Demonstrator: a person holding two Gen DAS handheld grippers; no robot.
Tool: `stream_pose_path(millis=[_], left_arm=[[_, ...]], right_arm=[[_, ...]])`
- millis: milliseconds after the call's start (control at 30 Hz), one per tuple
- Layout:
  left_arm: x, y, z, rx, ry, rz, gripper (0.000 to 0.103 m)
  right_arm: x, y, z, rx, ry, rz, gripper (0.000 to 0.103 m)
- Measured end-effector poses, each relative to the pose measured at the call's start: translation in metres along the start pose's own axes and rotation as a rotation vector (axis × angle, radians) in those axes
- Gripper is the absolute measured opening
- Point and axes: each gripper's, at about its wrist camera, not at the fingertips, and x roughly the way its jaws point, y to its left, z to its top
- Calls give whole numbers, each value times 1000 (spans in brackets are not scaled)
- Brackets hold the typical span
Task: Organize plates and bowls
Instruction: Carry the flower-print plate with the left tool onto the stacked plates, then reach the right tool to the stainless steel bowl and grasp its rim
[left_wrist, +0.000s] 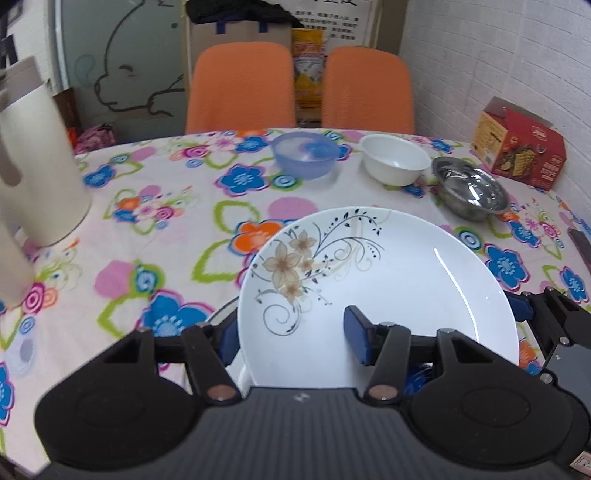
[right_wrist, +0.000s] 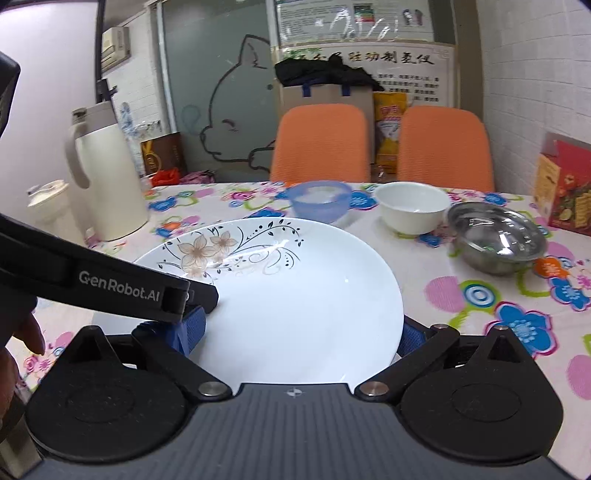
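A white plate with a brown flower print (left_wrist: 406, 273) (right_wrist: 303, 295) fills the near middle of both views. My left gripper (left_wrist: 291, 338) is open: its left pad sits outside the plate's left rim and its right pad over the plate's face. My right gripper (right_wrist: 299, 332) is open wider, with one pad over the plate and the other beyond the right rim. I cannot tell whether the plate rests on the table. At the back stand a blue bowl (left_wrist: 304, 155) (right_wrist: 319, 201), a white bowl (left_wrist: 395, 158) (right_wrist: 412, 206) and a steel bowl (left_wrist: 469, 188) (right_wrist: 496, 236).
A cream thermos jug (left_wrist: 40, 162) (right_wrist: 110, 177) stands at the left on the flowered tablecloth (left_wrist: 166, 221). A red box (left_wrist: 517, 147) (right_wrist: 565, 192) sits at the back right by the wall. Two orange chairs (left_wrist: 240, 88) stand behind the table. A hand (right_wrist: 22, 332) shows at the left edge.
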Motion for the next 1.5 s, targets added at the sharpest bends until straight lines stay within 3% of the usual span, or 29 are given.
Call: stream_pose_path(millis=[167,333,433,533,867,1133,1500], left_arm=[[5,33,-27,-55,31,37,54],[4,35,-36,-50,-16,33,55],[5,33,-41,-16,-34,60,57],[8,36,-43,-21,-39,58,58],[-10,57,-32,-88,-122,104,63],[-12,68,-25,-156,-131,100,64],[3,20,-7,-74,-88,10,65]], right_arm=[[20,31,-14,-22,65,57,91],[22,40,-19,-73,45,20,90],[30,40,-25,-92,97,18,90],[30,46,-29,-142,87,-1,90],[24,22,-21,-48,60,25,89],[6,-21,-16,81,9,-35,89],[-3,-85,-21,258,43,-20,89]])
